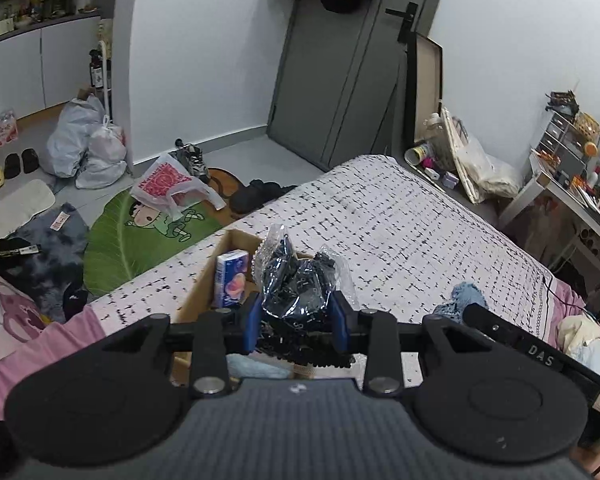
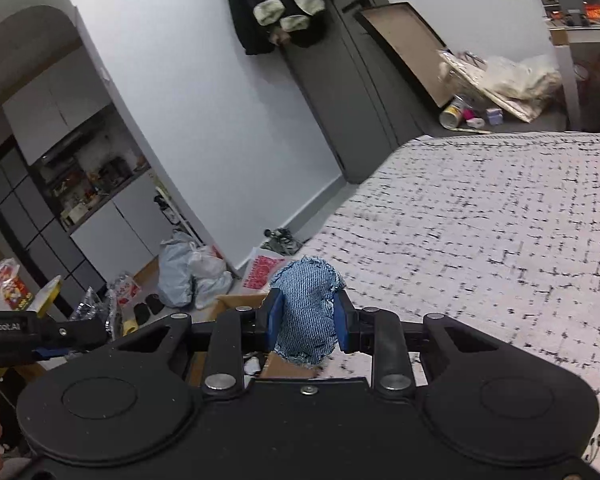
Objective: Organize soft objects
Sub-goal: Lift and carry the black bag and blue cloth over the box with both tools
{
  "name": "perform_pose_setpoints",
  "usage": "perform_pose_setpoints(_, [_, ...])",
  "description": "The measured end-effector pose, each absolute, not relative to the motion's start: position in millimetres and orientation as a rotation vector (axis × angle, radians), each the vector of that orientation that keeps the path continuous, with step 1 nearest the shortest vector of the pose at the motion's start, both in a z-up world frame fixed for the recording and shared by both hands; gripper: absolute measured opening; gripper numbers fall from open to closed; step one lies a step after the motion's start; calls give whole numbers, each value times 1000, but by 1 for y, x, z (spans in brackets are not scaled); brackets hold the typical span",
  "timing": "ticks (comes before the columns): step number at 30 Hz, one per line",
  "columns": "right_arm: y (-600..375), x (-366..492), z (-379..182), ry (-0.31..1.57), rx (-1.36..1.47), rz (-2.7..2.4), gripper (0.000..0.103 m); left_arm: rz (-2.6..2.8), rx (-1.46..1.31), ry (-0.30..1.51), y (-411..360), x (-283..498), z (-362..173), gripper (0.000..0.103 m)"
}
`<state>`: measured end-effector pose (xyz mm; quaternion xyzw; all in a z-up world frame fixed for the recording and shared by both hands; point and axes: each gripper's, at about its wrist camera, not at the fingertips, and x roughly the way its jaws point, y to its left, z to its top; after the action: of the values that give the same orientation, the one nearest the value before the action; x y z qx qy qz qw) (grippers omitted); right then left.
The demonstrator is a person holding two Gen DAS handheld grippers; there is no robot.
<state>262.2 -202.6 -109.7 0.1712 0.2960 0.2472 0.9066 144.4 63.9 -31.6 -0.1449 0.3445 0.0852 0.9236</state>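
Note:
My left gripper is shut on a dark patterned cloth in a clear plastic bag, held above an open cardboard box on the bed. A tissue pack stands inside the box. My right gripper is shut on a blue denim cloth, held above the box's right edge. In the left wrist view the denim and the right gripper's arm show at the right. The left gripper shows at the left of the right wrist view.
The bed has a white cover with black dashes and a pink edge. Clothes, bags and a green mat litter the floor at left. A grey door stands behind. A cluttered desk is at right.

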Motion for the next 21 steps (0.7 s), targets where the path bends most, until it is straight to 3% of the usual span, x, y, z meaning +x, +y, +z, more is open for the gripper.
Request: perform_pose_setpoints(21, [-126,262,-111,684,368,567,27,204,-482,736,125,169,-86,35])
